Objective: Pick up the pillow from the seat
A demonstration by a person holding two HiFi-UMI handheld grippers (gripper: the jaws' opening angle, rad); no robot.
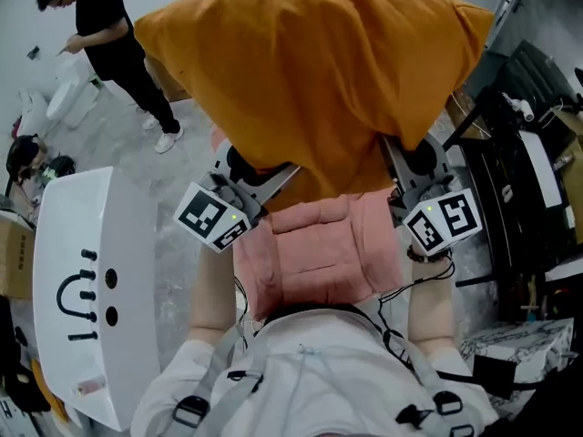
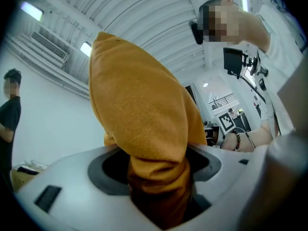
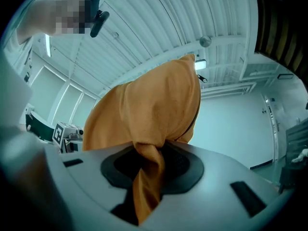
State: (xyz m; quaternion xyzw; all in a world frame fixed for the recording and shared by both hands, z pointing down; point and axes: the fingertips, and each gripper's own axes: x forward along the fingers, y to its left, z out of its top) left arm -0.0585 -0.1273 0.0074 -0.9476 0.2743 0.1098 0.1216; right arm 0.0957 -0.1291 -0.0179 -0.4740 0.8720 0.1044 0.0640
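- Large orange fabric pillow (image 1: 310,71) is held up in front of the person, hanging between both grippers. Both gripper views show it against the ceiling.
- Left gripper (image 1: 244,182): jaws fairly wide, clamped on a thick bunched wad of the pillow's lower left edge. The fabric fills the gap between the jaws.
- Right gripper (image 1: 417,169): jaws narrow, pinching a thin twisted fold of the pillow's lower right edge.
- Pink quilted seat cushion (image 1: 314,253) lies below the pillow, just in front of the person's chest. In the head view the pillow's lower edge overlaps the seat's far edge; contact can't be told.
- White panel with black markings (image 1: 82,271) stands left of the seat.
- Standing person in black clothes (image 1: 105,30) is at far upper left, well apart.
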